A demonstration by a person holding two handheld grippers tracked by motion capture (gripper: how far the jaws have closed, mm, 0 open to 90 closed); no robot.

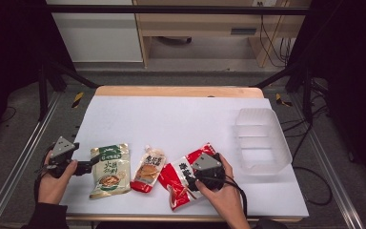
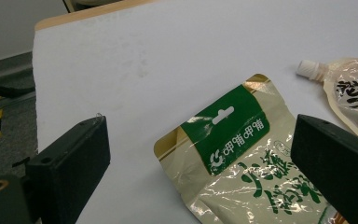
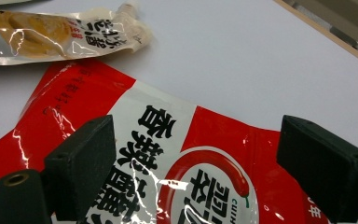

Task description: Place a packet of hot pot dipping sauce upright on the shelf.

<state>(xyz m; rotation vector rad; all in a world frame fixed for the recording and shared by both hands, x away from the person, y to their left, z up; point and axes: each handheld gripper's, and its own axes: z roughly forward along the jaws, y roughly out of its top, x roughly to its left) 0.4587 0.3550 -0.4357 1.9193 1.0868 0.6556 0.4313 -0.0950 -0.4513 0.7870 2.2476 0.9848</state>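
We hover over three food pouches laid in a row near the front edge of the white surface (image 1: 181, 119); the right gripper (image 3: 193, 163) hangs over the red chilli pouch (image 3: 168, 154), jaws spread wide and clear of the foil, grasping nothing; the left gripper (image 2: 200, 172) waits at the left rim with its jaws released too, the green-and-cream pouch (image 2: 242, 168) lying flat between and beyond them; the small spouted pouch (image 1: 148, 169) rests between the other two, just beside each. The clear plastic bin (image 1: 261, 140) stands empty at the right, well apart from the row; we judge this the reach before a first pick. Next we would need to lower the right gripper onto an edge of the red pouch, pinch the flat foil firmly, then lift it toward the bin.
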